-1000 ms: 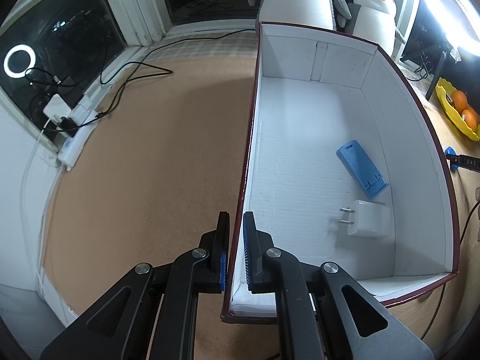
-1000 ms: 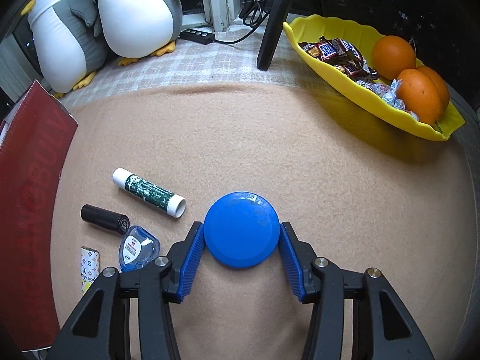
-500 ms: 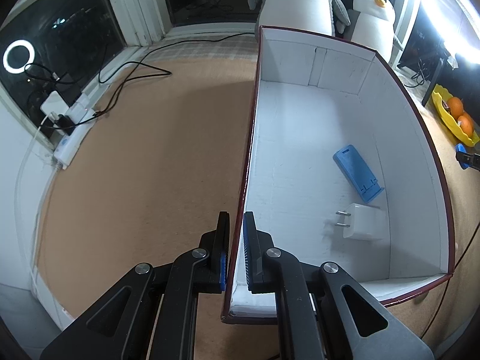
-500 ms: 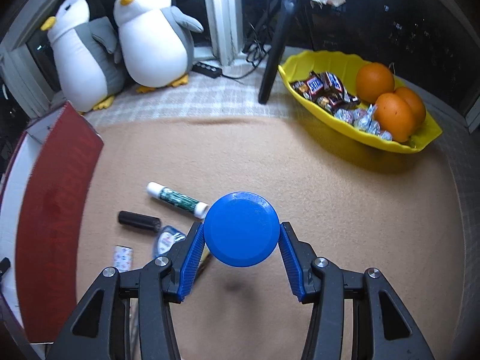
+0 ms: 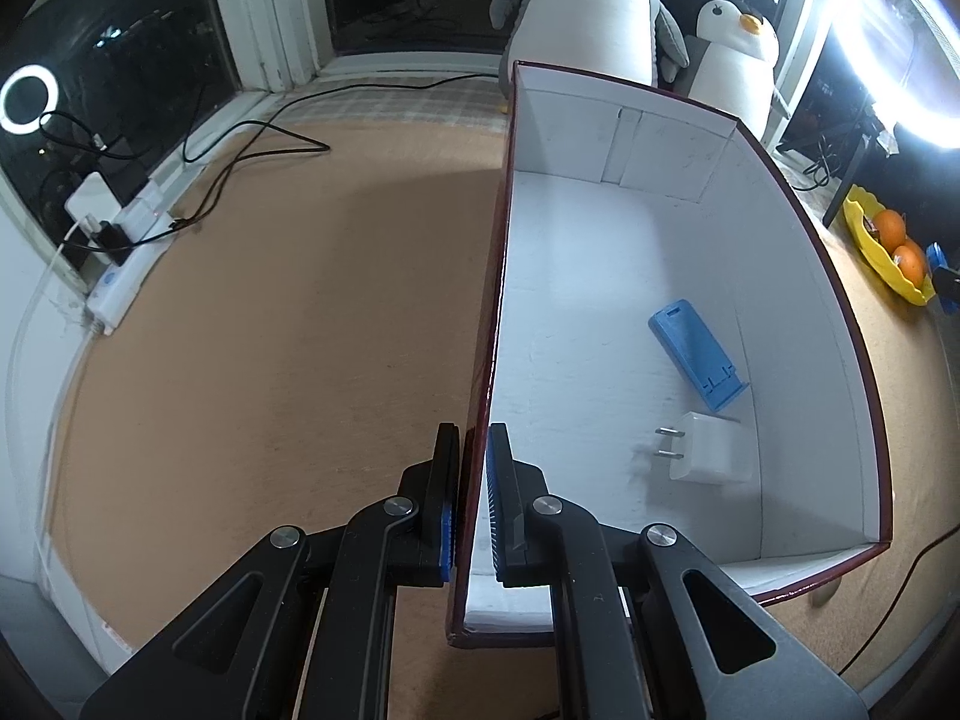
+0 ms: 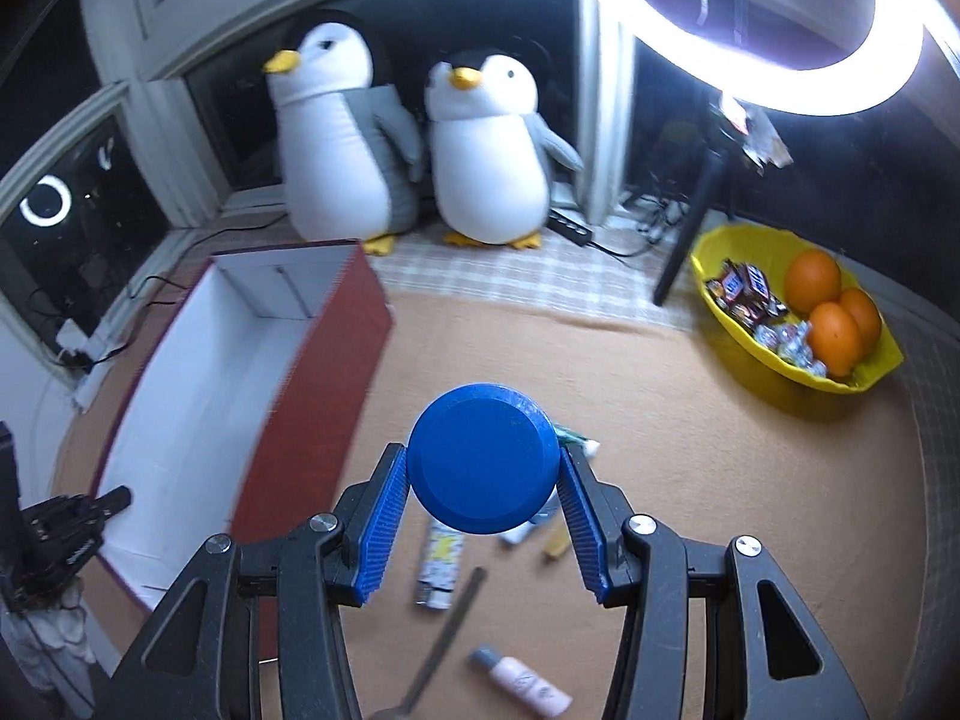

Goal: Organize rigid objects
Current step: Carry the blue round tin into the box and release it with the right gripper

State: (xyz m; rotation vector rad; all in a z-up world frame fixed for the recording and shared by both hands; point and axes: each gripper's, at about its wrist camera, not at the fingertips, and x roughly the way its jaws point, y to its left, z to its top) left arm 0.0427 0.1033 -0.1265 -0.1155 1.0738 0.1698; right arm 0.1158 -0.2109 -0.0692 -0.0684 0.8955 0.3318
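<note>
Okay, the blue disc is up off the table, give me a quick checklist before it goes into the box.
1. Right gripper clamped on blue disc: ok.
2. Left gripper pinching the box wall to steady it: ok.
3. Bare floor left inside the box: ok; only a blue stand and white charger lie near one end.
4. Disc clear of the items on the table: ok.
5. Disc already above the box opening: not ok; it is over the table beside it.

The phone stand [image 5: 699, 357] and charger [image 5: 708, 456] lie side by side in the box [image 5: 798, 276].
</note>
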